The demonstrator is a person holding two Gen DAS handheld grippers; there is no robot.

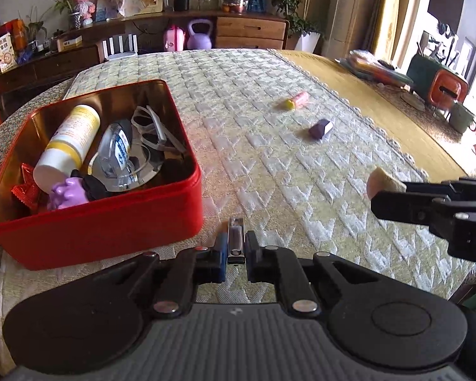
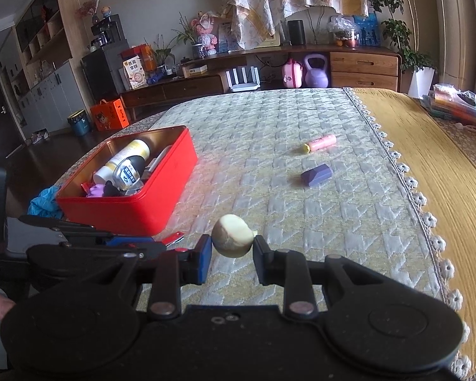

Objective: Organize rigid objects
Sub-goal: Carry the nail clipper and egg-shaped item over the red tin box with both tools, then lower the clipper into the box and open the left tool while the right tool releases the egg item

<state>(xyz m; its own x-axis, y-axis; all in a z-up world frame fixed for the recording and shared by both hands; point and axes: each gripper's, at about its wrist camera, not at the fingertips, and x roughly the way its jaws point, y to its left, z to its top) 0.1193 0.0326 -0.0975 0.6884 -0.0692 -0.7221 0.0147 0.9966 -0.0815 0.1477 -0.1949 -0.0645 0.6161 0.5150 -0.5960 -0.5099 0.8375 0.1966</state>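
My left gripper (image 1: pixel 235 247) is shut on a small metal nail clipper (image 1: pixel 235 238), just right of the red tin box (image 1: pixel 95 222), above the quilted bed cover. The box (image 2: pixel 127 212) holds a white bottle (image 1: pixel 68 143), clear glasses (image 1: pixel 150 130), a tape dispenser (image 1: pixel 117 155) and a purple toy (image 1: pixel 67 192). My right gripper (image 2: pixel 232 247) is shut on a cream rounded object (image 2: pixel 232 235), also seen in the left wrist view (image 1: pixel 384 185). A pink tube with a yellow cap (image 2: pixel 320 143) and a purple block (image 2: pixel 316 174) lie on the bed further off.
A yellow blanket (image 2: pixel 428 171) with a lace edge covers the bed's right side. A blue cloth (image 2: pixel 44 203) lies left of the box. A wooden sideboard (image 2: pixel 269 73) with clutter stands behind the bed. Stacked items (image 2: pixel 457 104) sit at the far right.
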